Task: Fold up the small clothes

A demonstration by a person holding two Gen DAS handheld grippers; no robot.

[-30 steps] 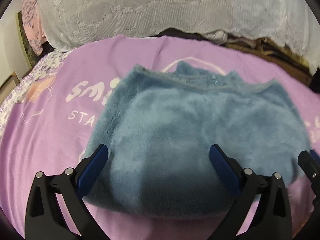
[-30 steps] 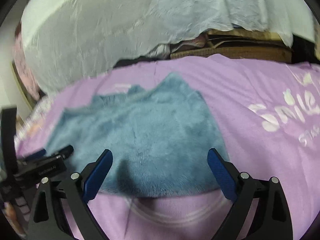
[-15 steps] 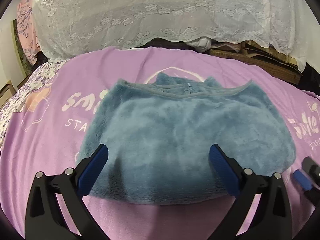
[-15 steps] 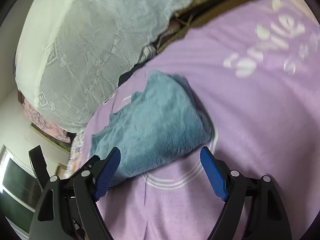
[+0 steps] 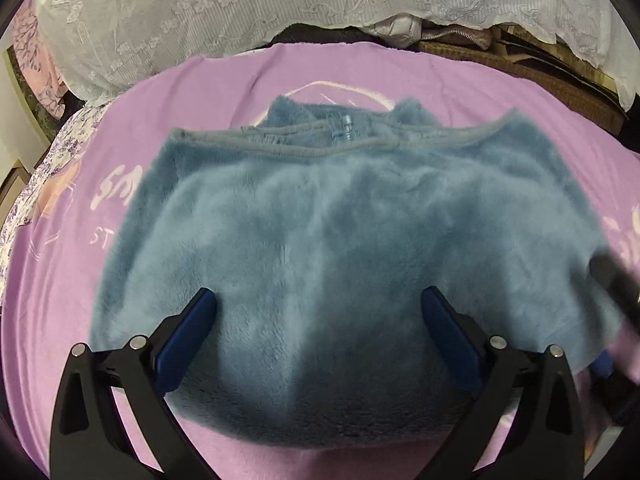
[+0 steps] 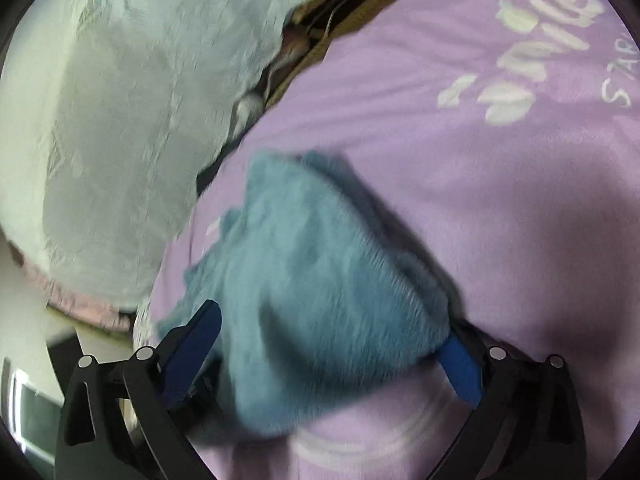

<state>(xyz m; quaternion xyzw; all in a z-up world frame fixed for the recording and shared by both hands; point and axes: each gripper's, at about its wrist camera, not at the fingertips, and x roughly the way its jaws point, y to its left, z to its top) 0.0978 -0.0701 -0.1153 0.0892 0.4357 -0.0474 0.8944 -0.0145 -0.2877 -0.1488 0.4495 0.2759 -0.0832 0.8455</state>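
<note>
A fluffy blue garment (image 5: pixel 340 248) lies folded on the purple blanket (image 5: pixel 192 92), its grey hem and a zipper pull at the far edge. My left gripper (image 5: pixel 320 312) is open, its blue-padded fingers over the garment's near part, nothing held. In the right wrist view the same garment (image 6: pixel 320 292) lies between my right gripper's (image 6: pixel 332 332) open fingers, near its right corner; the view is tilted and blurred. The right gripper shows as a dark blur at the right edge of the left wrist view (image 5: pixel 612 280).
A white lace cover (image 5: pixel 320 4) hangs over furniture behind the blanket, with wooden boards (image 5: pixel 520 60) at the back right. A floral cloth (image 5: pixel 44 168) lies at the left edge. White lettering (image 6: pixel 532 68) marks the blanket right of the garment.
The left gripper has moved closer over the garment. The right gripper has swung in, tilted, toward the garment's right corner, which now lies between its fingers.
</note>
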